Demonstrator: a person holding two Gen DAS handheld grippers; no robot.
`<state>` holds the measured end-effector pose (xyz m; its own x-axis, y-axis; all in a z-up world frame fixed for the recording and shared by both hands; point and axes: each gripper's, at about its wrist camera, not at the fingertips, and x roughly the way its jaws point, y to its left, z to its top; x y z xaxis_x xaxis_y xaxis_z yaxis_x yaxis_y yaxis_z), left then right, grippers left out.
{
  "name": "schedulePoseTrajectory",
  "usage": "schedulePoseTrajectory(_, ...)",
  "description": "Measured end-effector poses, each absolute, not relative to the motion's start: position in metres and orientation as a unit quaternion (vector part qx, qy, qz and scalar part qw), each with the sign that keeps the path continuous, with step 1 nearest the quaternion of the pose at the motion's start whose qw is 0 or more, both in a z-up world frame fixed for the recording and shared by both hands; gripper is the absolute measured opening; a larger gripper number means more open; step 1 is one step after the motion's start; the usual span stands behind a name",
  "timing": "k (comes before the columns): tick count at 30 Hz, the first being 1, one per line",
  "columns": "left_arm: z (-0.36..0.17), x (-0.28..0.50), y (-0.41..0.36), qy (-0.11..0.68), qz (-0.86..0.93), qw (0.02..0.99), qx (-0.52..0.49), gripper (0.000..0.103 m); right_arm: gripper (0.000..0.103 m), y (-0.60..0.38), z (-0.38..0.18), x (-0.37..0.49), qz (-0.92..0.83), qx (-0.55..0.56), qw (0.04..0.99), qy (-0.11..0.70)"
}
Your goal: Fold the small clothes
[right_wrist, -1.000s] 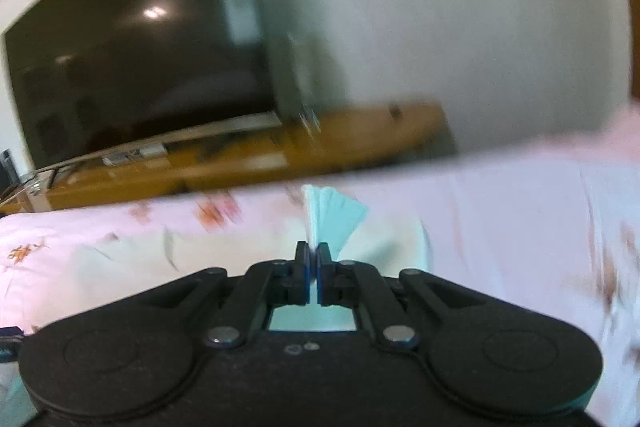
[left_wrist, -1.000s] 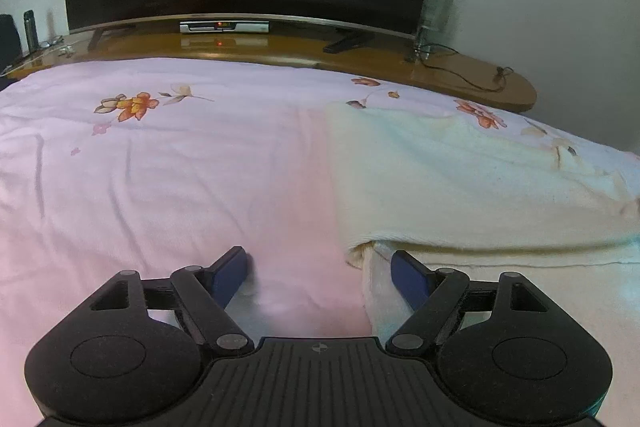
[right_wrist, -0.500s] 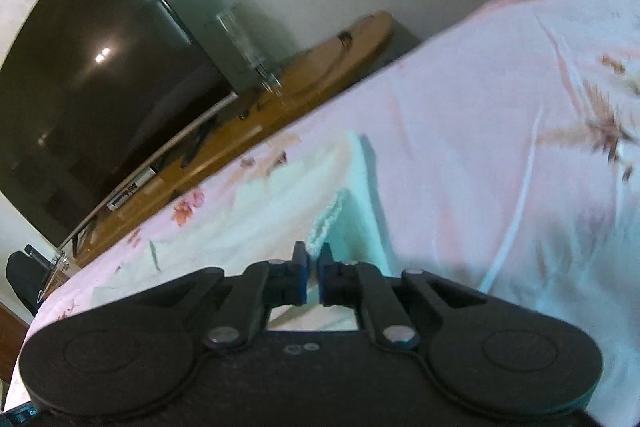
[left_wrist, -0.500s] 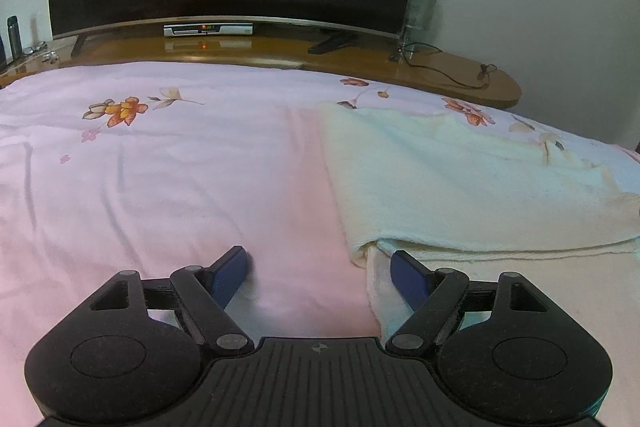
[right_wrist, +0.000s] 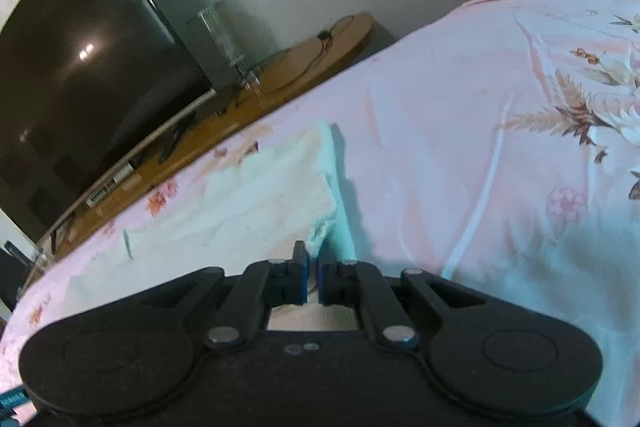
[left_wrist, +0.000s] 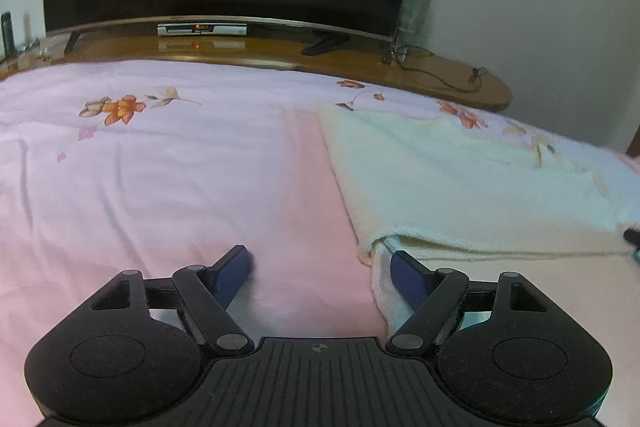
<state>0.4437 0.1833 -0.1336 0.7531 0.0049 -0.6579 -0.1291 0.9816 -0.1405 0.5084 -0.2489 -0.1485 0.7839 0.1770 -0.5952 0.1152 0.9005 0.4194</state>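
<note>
Right gripper (right_wrist: 314, 259) pinches the cream cloth's (left_wrist: 460, 179) corner; left gripper (left_wrist: 320, 267) rests wide apart, empty, at the near-left fold. Best practice: align both edges before releasing.

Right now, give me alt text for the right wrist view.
The right gripper is shut on a corner of a cream towel lying on a pink floral bedsheet. Behind, tilted in frame, a dark television stands on a wooden console.
</note>
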Motion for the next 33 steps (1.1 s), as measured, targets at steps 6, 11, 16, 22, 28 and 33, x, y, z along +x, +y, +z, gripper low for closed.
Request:
schedulePoseTrajectory(6, -0.13, 0.441, 0.173, 0.345, 0.043, 0.934, -0.087, 0.078, 0.006, -0.242, -0.144, 0.514, 0.02, 0.191, 0.921, 0.338)
schedulePoseTrajectory(11, -0.131, 0.451, 0.178, 0.345, 0.061, 0.927, -0.137, 0.078, 0.008, -0.24, -0.143, 0.514, 0.022, 0.184, 0.922, 0.34)
schedulePoseTrajectory(16, -0.126, 0.464, 0.176, 0.347, 0.07, 0.924, -0.143, 0.04, 0.008, -0.238, -0.144, 0.513, 0.024, 0.178, 0.923, 0.339)
schedulePoseTrajectory(22, -0.128, 0.469, 0.154, 0.353, 0.058, 0.931, -0.075, 0.04, 0.008, -0.239, -0.146, 0.514, 0.029, 0.176, 0.924, 0.338)
schedulePoseTrajectory(28, -0.129, 0.459, 0.146, 0.338, 0.053, 0.94, -0.01, 0.034, 0.005, -0.242, -0.148, 0.512, 0.03, 0.179, 0.926, 0.332)
schedulePoseTrajectory(33, -0.122, 0.44, 0.163, 0.337, 0.043, 0.94, -0.008, 0.048, 0.004, -0.244, -0.145, 0.51, 0.027, 0.168, 0.928, 0.331)
